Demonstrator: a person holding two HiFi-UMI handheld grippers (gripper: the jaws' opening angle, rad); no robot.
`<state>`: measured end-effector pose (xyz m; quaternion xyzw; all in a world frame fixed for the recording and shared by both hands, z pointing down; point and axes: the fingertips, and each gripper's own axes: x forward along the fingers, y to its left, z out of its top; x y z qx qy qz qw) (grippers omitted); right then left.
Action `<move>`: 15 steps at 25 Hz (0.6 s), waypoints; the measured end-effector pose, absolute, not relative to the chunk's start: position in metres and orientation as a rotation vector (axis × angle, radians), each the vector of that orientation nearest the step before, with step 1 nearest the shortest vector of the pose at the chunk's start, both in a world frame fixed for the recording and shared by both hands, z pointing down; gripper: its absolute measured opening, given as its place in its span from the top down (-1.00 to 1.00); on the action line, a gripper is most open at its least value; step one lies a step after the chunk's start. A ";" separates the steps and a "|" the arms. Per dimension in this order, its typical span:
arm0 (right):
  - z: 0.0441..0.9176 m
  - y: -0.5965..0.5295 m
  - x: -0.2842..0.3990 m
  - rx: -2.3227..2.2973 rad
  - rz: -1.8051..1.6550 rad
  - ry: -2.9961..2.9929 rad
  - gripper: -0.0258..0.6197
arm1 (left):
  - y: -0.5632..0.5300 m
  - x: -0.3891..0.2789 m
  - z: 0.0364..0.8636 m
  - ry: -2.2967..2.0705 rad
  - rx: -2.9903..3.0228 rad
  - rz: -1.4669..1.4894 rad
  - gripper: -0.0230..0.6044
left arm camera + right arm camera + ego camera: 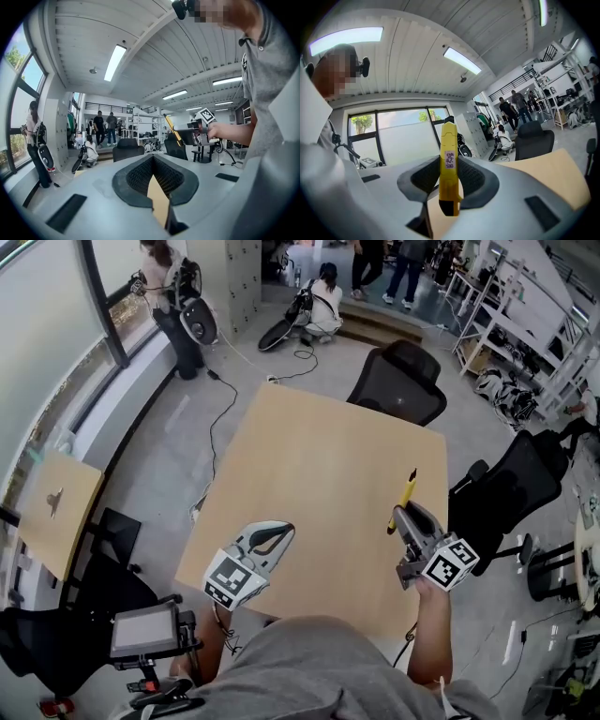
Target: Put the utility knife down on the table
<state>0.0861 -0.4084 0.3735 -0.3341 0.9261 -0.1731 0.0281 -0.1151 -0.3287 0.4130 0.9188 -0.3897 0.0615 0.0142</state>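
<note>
The right gripper (407,514) is clamping its ribbed black pads (423,177) on the knife (404,493), a slim yellow plastic bar with a black tip and a small paper label. It is holding the knife over the smooth, pale wood table (309,474). The left gripper (274,538) is hovering with its jaws together, gripping nothing.

Above the worktop's (328,474) near edge: left gripper (274,538) at 7 o'clock, right gripper (404,515) at 5 o'clock, utility knife (405,491) in its jaws. Office chair (398,381) beyond at 12 o'clock.
</note>
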 end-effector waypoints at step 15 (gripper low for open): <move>0.407 -0.483 0.069 -1.067 -0.545 2.957 0.56 | -0.348 -0.123 0.425 -1.199 2.860 0.246 0.92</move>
